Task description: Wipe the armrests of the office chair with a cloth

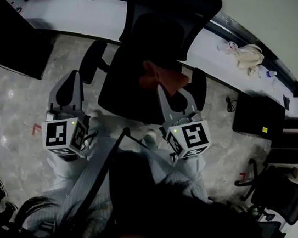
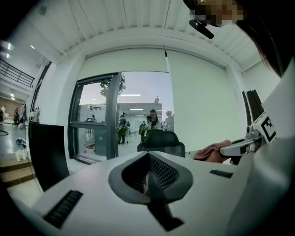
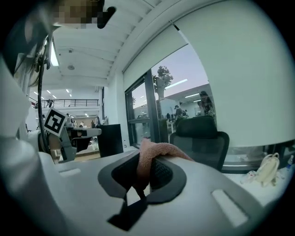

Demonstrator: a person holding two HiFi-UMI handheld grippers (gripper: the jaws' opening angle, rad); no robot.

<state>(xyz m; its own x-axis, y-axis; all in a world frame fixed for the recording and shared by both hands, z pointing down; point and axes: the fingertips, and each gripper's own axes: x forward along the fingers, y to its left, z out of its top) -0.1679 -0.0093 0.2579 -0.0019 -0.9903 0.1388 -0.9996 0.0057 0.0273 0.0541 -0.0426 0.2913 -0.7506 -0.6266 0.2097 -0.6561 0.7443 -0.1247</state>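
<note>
Grey stone floor, office chair (image 1: 149, 43) at 12 o'clock. Right gripper (image 3: 144, 173) pinches the cloth (image 3: 156, 152) by 1 bunched fold. It looks soft, light and floppy. Left gripper (image 2: 148, 177) is pressed together, empty.

Grey hand-held grippers (image 1: 73, 79) (image 1: 163, 90), black-and-white marker cubes (image 1: 63, 135) (image 1: 189, 138).

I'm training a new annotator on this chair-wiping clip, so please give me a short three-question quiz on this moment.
1. Multiple choice: the pink cloth is held by A) the right gripper, B) the left gripper, or C) neither.
2. True or false: the left gripper's jaws are together, with no cloth between them.
3. Short answer: how many armrests of the office chair show in the head view?

Key: 1 A. 2 True. 3 Two.
</note>
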